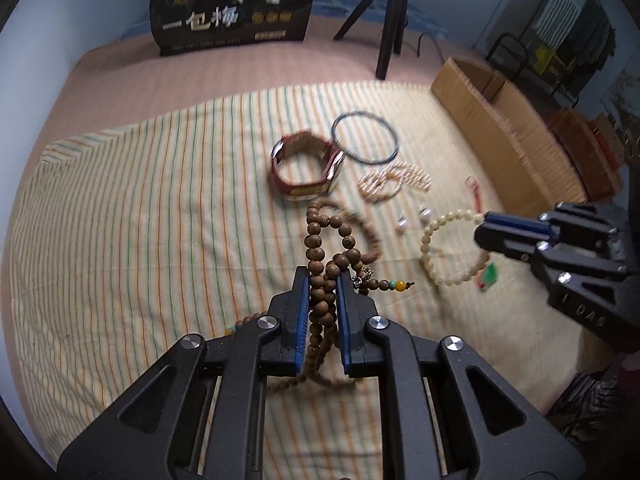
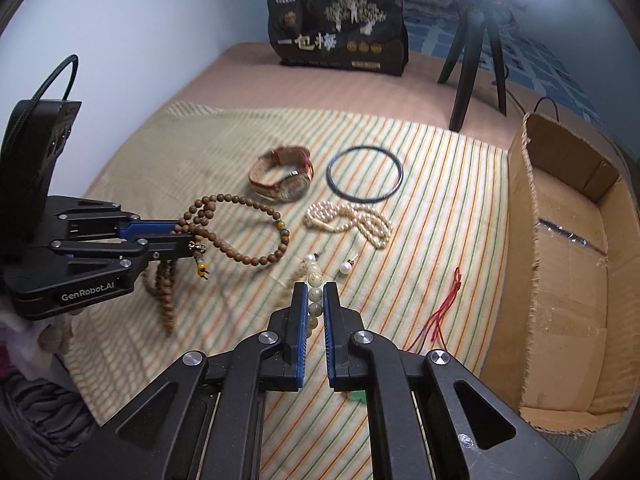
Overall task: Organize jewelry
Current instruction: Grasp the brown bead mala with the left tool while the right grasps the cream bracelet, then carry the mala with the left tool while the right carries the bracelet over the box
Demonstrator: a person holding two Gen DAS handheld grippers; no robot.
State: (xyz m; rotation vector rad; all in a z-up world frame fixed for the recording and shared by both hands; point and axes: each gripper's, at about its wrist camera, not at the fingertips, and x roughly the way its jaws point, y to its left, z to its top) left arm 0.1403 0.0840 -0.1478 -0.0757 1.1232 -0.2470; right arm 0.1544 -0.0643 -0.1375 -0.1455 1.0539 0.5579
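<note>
The left gripper (image 1: 323, 280) is clamped on a brown wooden bead strand (image 1: 320, 248), its loops hanging; the right gripper (image 2: 316, 292) pinches a cream bead bracelet (image 2: 314, 280).

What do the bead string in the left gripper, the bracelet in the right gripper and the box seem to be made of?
Bead string: probably wood, matte brown with visible grain rings.
Bracelet: smooth, glossy cream beads, possibly stone, resin or bone; the pictures cannot settle which.
Box: corrugated cardboard, dull brown with rough, frayed cut edges.
</note>
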